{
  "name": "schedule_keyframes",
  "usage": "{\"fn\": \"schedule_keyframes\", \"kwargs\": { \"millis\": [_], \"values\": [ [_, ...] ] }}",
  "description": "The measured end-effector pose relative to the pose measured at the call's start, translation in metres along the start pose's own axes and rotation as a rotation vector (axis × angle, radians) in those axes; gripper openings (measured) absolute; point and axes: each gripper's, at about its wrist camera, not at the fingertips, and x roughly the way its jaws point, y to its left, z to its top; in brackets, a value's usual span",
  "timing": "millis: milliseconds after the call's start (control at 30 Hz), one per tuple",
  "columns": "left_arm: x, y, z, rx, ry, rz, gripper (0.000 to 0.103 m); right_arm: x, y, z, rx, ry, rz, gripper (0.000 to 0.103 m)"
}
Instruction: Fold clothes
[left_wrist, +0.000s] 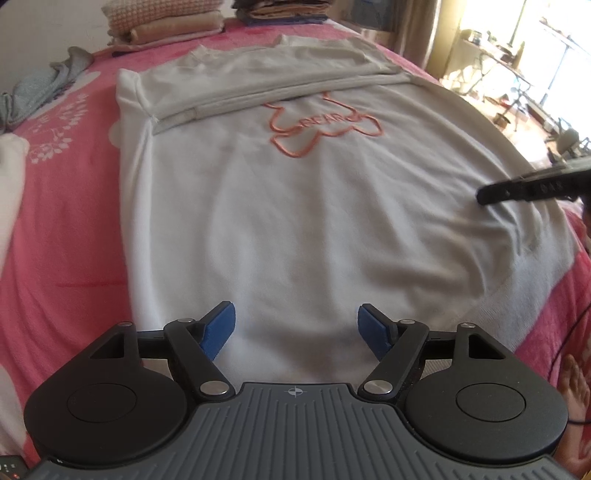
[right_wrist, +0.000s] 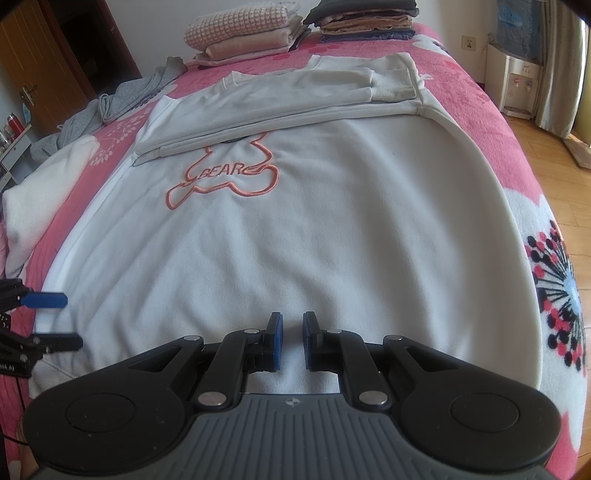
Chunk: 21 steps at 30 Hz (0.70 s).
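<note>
left tongs (left_wrist: 296, 328) gape wide over the near hem of the white sweatshirt (left_wrist: 295, 206), gripping nothing; right tongs (right_wrist: 292, 341) nearly shut on hem cloth. sweatshirt lies flat on bed (right_wrist: 480, 122), sleeves folded across. next: you pinch hem w/ left, lift both, fold toward collar.

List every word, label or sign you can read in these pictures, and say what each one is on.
"BEAR": orange embroidered letters inside an orange bear outline on the chest of the white sweatshirt spread on the pink floral blanket.
Small pale lettering on the black finger of the other gripper, left wrist view: too blurred to read.
Label on the white water dispenser: too small to read.
</note>
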Motion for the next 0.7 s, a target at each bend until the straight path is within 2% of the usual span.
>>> {"fn": "schedule_keyframes", "kwargs": {
  "millis": [200,367,700],
  "values": [
    [0.014,0.006,0.006,-0.048,0.092,0.039,0.082,0.000,0.004,0.002,-0.017,-0.009,0.003,0.013],
    [0.021,0.007,0.008,-0.068,0.147,0.070,0.096,0.001,0.005,0.004,-0.029,-0.015,0.006,0.013],
    [0.026,0.005,0.011,-0.086,0.184,0.099,0.099,0.000,0.004,0.005,-0.034,-0.023,0.017,0.013]
  ]
}}
